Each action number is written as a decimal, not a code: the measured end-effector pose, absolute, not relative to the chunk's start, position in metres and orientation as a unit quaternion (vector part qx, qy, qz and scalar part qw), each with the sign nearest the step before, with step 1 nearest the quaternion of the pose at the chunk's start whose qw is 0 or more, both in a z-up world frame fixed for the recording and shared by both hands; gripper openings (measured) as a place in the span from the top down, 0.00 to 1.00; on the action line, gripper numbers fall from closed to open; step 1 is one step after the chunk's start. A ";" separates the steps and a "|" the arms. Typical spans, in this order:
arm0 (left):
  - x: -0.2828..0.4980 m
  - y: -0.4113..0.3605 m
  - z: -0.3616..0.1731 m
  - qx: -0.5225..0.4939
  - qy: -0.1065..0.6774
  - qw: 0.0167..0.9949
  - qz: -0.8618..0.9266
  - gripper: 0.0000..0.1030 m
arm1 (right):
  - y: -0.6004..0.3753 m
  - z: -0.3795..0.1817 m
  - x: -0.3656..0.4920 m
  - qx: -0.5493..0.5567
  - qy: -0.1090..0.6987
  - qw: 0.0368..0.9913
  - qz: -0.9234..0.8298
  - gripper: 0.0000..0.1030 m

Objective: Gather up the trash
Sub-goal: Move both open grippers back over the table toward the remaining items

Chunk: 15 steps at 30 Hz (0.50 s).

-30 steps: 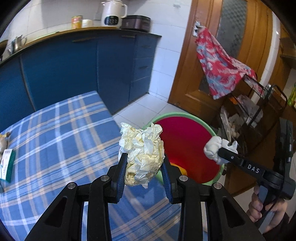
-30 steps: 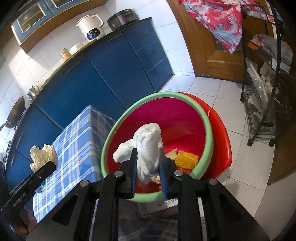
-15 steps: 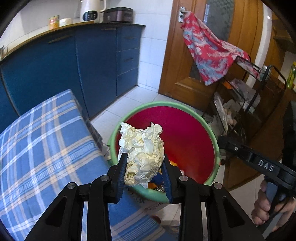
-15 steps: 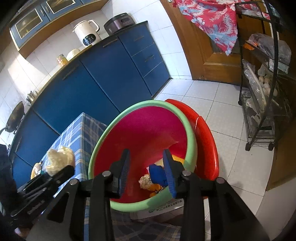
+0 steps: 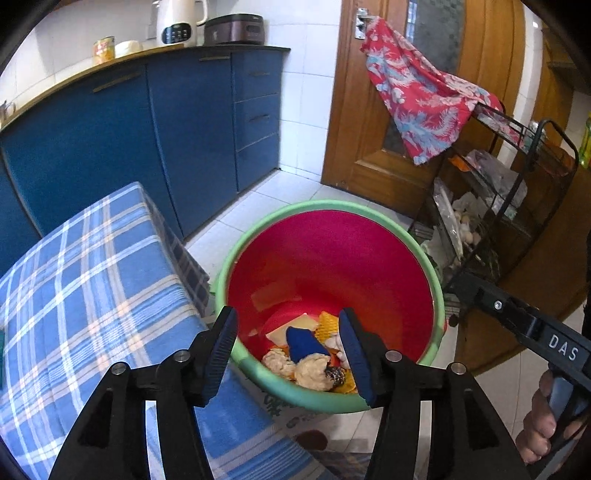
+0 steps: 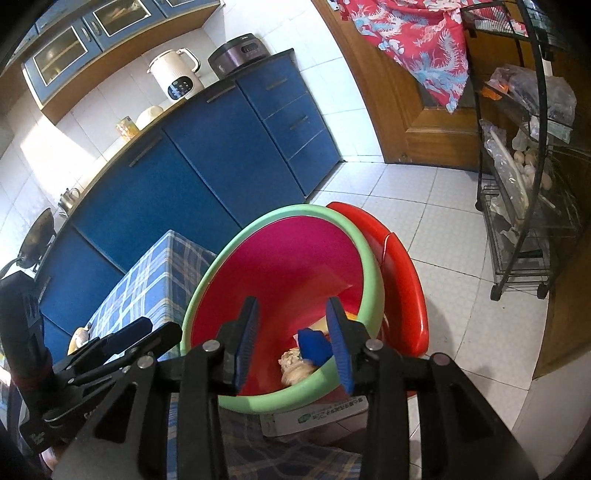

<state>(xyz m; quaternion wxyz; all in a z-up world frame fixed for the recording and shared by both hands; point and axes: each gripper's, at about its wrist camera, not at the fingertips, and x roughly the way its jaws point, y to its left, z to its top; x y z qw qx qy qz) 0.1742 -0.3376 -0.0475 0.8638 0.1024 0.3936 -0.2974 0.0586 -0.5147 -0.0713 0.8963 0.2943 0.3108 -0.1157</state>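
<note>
Crumpled paper wads are lying in the green-rimmed red bin; my left claw and right claw are both opening, empty, above it.

You are in a home kitchen: blue cabinets at eleven o'clock carry a worktop with a kettle and a cooker; white tiles on the wall, a wooden door at one o'clock.
</note>
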 end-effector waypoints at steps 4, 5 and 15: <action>0.173 -0.324 -0.039 0.090 0.391 0.871 -0.285 0.44 | -0.507 -0.066 0.056 0.293 0.308 0.898 -0.119 0.55; 0.173 -0.320 -0.036 0.087 0.389 0.873 -0.282 0.44 | -0.505 -0.064 0.056 0.292 0.307 0.898 -0.118 0.54; 0.167 -0.261 -0.019 0.046 0.383 0.893 -0.231 0.44 | -0.472 -0.045 0.051 0.283 0.294 0.909 -0.088 0.50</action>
